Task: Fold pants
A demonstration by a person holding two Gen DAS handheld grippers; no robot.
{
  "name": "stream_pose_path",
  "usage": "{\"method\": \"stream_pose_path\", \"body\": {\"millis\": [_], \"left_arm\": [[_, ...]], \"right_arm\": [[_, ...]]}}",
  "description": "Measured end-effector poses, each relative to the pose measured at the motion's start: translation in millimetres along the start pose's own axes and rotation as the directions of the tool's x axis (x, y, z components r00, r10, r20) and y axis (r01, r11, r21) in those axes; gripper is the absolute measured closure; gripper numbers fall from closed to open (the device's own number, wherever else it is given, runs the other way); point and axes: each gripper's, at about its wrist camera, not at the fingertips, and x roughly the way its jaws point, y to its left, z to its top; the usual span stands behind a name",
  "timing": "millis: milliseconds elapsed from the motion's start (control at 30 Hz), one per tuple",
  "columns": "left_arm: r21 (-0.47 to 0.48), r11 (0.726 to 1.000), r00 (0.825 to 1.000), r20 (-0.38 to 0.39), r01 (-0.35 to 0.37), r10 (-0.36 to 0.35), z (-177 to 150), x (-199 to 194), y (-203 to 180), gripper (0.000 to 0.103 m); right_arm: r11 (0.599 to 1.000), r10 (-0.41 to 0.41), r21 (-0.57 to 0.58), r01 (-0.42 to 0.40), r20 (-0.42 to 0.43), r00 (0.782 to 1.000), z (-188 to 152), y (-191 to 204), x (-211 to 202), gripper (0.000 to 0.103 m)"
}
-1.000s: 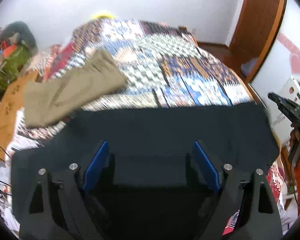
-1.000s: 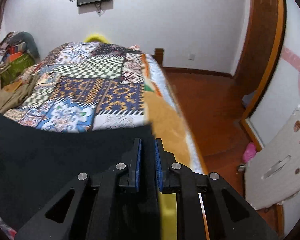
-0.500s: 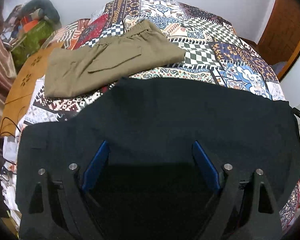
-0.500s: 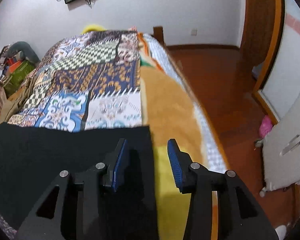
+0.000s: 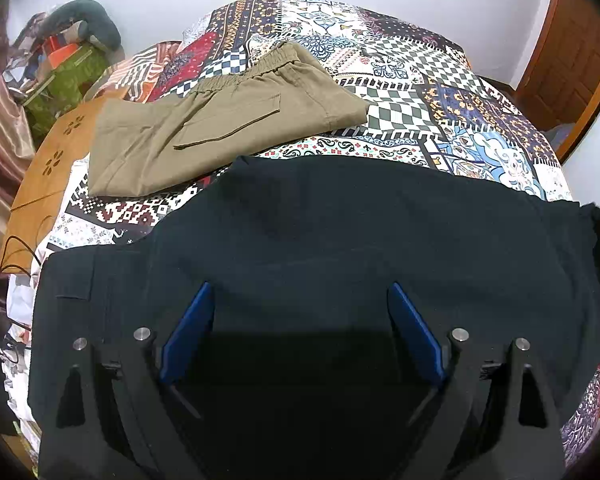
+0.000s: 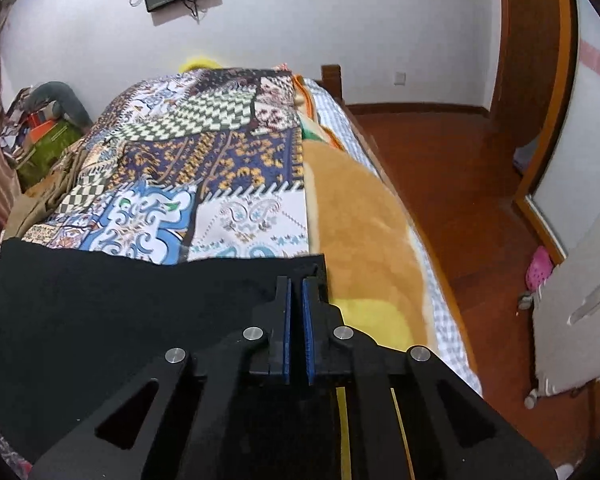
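- Left wrist view: the left gripper (image 5: 300, 334) had sunk closer over the black pants (image 5: 340, 232) during the last second, so the dark cloth filled more of the picture and the far wall nearly dropped out. Its jaws stood wide with nothing pinched — the blue pads hung above the fabric, one on each side. The pants lay spread across the near part of the patchwork bedspread (image 5: 440, 92), with a khaki pair (image 5: 220, 120), already folded, just beyond them.
- Right wrist view: the right gripper (image 6: 296, 312) had been almost shut, then parted, then snapped closed again. Now its pads stood nearly together at the right-hand corner of the black pants, beside the tan blanket (image 6: 360, 232). Whether cloth was truly caught between them could not be told — the corner lay right under the tips. That looked like a re-grip, likely to prepare the next fold.
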Motion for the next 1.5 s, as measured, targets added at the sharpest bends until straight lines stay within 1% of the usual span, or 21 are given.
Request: {"method": "stream_pose_path", "body": {"millis": [133, 233, 333, 400, 467, 533, 600, 667, 767, 833, 900, 967, 1033, 1100, 1133, 1167, 1200, 1233, 1300, 1367, 1500], "left_arm": [[0.003, 1.0, 1.0, 0.0, -0.005, 0.005, 0.2, -1.2, -0.8, 0.014], [0.007, 1.0, 1.0, 0.003, -0.006, 0.005, -0.2, -5.3, -0.9, 0.014], [0.013, 1.0, 1.0, 0.015, -0.01, 0.01, -0.7, -11.5, -1.0, 0.014], [0.012, 1.0, 1.0, 0.026, -0.016, 0.016, -0.4, -16.5, 0.0, 0.014], [0.008, 1.0, 0.999, 0.045, -0.025, 0.024, -0.3, -23.9, 3.7, 0.014], [-0.005, 1.0, 0.998, 0.061, -0.031, 0.031, 0.3, -30.7, 9.6, 0.014], [-0.026, 0.999, 0.995, 0.083, -0.046, 0.048, 0.7, -40.4, 20.7, 0.014], [-0.047, 0.996, 0.992, 0.105, -0.072, 0.077, 0.9, -50.2, 34.9, 0.014], [-0.094, 0.988, 0.984, 0.126, -0.119, 0.13, -0.6, -64.8, 65.1, 0.014], [-0.141, 0.978, 0.977, 0.129, -0.153, 0.171, -3.9, -74.4, 92.9, 0.014], [-0.177, 0.968, 0.971, 0.127, -0.179, 0.203, -8.2, -81.1, 115.8, 0.014], [-0.204, 0.955, 0.962, 0.12, -0.216, 0.243, -14.3, -86.8, 138.1, 0.014], [-0.22, 0.943, 0.954, 0.108, -0.25, 0.278, -20.7, -91.6, 162.3, 0.014], [-0.234, 0.934, 0.95, 0.098, -0.269, 0.298, -25.8, -92.6, 176.7, 0.014], [-0.244, 0.931, 0.949, 0.092, -0.27, 0.3, -29.8, -93.0, 186.0, 0.014], [-0.258, 0.929, 0.952, 0.083, -0.265, 0.295, -35.4, -92.1, 196.3, 0.014], [-0.267, 0.927, 0.954, 0.073, -0.261, 0.29, -40.2, -91.0, 203.8, 0.014], [-0.272, 0.926, 0.955, 0.065, -0.261, 0.288, -43.8, -89.7, 208.2, 0.014], [-0.283, 0.925, 0.959, 0.049, -0.255, 0.279, -52.3, -84.3, 217.8, 0.014], [-0.293, 0.927, 0.966, 0.037, -0.233, 0.255, -57.8, -78.2, 224.5, 0.014], [-0.299, 0.937, 0.979, 0.037, -0.183, 0.203, -59.4, -64.8, 231.7, 0.014]], "right_arm": [[1.0, -0.019, -0.019, 0.02, 0.06, 0.998, 11.1, 3.6, -9.1, 0.099], [0.998, -0.046, -0.045, 0.049, 0.065, 0.997, 18.6, 4.7, -4.2, 0.099], [0.995, -0.075, -0.06, 0.077, 0.024, 0.997, 18.0, 3.1, 13.6, 0.099], [0.994, -0.094, -0.061, 0.092, -0.031, 0.995, 13.3, 0.9, 30.3, 0.099], [0.992, -0.118, -0.065, 0.112, -0.092, 0.989, 6.8, -1.6, 47.4, 0.099], [0.99, -0.134, -0.062, 0.126, -0.132, 0.982, 3.3, -5.1, 55.5, 0.099], [0.993, -0.121, -0.019, 0.119, -0.149, 0.982, 2.9, -12.5, 50.8, 0.099], [0.994, -0.101, 0.02, 0.105, -0.139, 0.985, 5.5, -18.0, 40.6, 0.099], [0.994, -0.103, 0.022, 0.106, -0.121, 0.987, 10.6, -17.4, 22.2, 0.097], [0.995, -0.094, 0.02, 0.097, -0.104, 0.99, 14.0, -14.3, 7.2, 0.091], [0.996, -0.091, 0.017, 0.093, -0.083, 0.992, 15.4, -10.0, -6.1, 0.077], [0.996, -0.09, 0.017, 0.092, -0.065, 0.994, 15.3, -5.5, -16.0, 0.069], [0.997, -0.071, 0.017, 0.072, -0.054, 0.996, 15.3, 1.2, -26.6, 0.069], [0.998, -0.064, -0.004, 0.063, -0.056, 0.996, 18.2, 10.8, -32.5, 0.068], [0.998, -0.064, -0.017, 0.063, -0.055, 0.996, 19.4, 16.1, -33.8, 0.068], [0.998, -0.065, -0.028, 0.064, -0.051, 0.997, 20.1, 21.0, -35.6, 0.065], [0.997, -0.068, -0.03, 0.067, -0.045, 0.997, 19.9, 25.5, -37.6, 0.059], [0.998, -0.066, -0.022, 0.065, -0.039, 0.997, 19.0, 29.0, -40.2, 0.056], [0.999, -0.037, -0.004, 0.037, -0.035, 0.999, 18.1, 36.5, -43.0, 0.055], [1.0, -0.008, -0.008, 0.007, -0.047, 0.999, 19.7, 50.5, -42.3, 0.055], [0.994, 0.056, -0.09, -0.061, -0.059, 0.997, 29.6, 97.7, -39.8, 0.055]]}}
